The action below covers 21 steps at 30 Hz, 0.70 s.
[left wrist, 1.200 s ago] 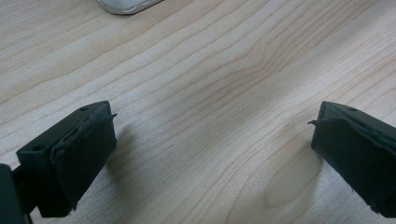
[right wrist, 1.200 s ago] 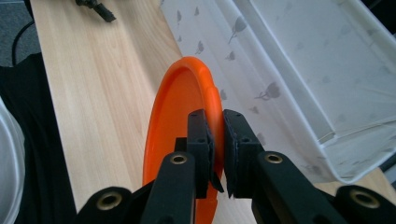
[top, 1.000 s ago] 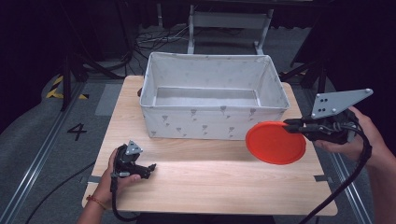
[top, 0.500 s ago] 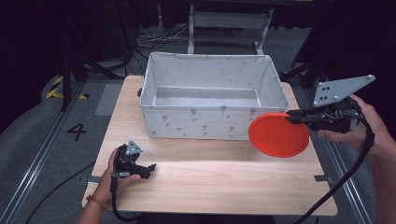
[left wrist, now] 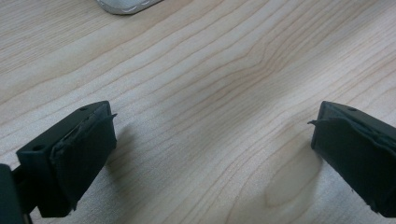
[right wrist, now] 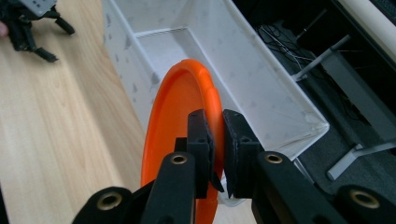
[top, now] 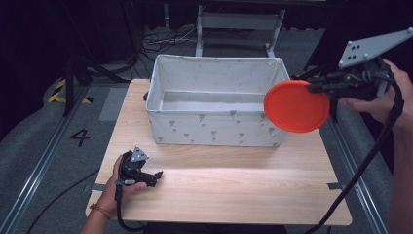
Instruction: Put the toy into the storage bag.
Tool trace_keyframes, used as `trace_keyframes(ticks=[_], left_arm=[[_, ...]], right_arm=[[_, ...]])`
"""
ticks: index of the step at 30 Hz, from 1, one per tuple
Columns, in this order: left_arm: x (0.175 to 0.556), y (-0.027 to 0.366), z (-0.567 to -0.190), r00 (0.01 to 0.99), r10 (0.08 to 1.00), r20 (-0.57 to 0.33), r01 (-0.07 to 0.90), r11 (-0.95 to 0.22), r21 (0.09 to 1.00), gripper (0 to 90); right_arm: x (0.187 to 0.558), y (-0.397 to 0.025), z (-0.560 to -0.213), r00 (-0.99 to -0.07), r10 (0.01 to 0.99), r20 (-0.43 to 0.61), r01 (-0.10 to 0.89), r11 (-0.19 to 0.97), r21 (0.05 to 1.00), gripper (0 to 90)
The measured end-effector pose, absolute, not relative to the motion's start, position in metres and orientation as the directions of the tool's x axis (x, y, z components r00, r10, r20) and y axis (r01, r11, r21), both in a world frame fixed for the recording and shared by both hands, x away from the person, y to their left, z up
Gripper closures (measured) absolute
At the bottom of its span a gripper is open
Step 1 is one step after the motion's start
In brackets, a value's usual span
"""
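Above the bin's (top: 214, 105) corner, right tool (right wrist: 215, 140) pinches the orange plate's (top: 296, 106) rim.

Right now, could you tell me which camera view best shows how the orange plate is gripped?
The right gripper view: the right tongs pinch the orange plate by its rim, edge-on. The high view shows its round face beside the white bin, the grip less clearly.

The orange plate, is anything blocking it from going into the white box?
Nothing visible blocks it. The right gripper holds the orange plate by its rim in the air, at the right end of the white fabric box. The box is open on top and looks empty inside.
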<state>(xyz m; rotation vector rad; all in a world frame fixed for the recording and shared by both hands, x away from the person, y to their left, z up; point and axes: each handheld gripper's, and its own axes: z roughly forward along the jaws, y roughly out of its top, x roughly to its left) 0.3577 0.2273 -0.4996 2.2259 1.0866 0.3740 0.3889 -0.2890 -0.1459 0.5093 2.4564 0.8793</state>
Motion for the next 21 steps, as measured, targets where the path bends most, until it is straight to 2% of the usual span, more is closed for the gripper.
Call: trace_keyframes(ticks=[6, 21], left_arm=[[0.358, 0.227, -0.5, 0.621, 0.784, -0.022, 0.607, -0.463, 0.646, 0.3], [0.358, 0.228, -0.5, 0.622, 0.783, -0.019, 0.605, -0.465, 0.646, 0.4]], right_arm=[[0.42, -0.282, -0.138, -0.805, 0.502, -0.315, 0.19, 0.722, 0.665, 82.4], [0.494, -0.261, -0.162, -0.822, 0.484, -0.301, 0.204, 0.743, 0.637, 82.4]])
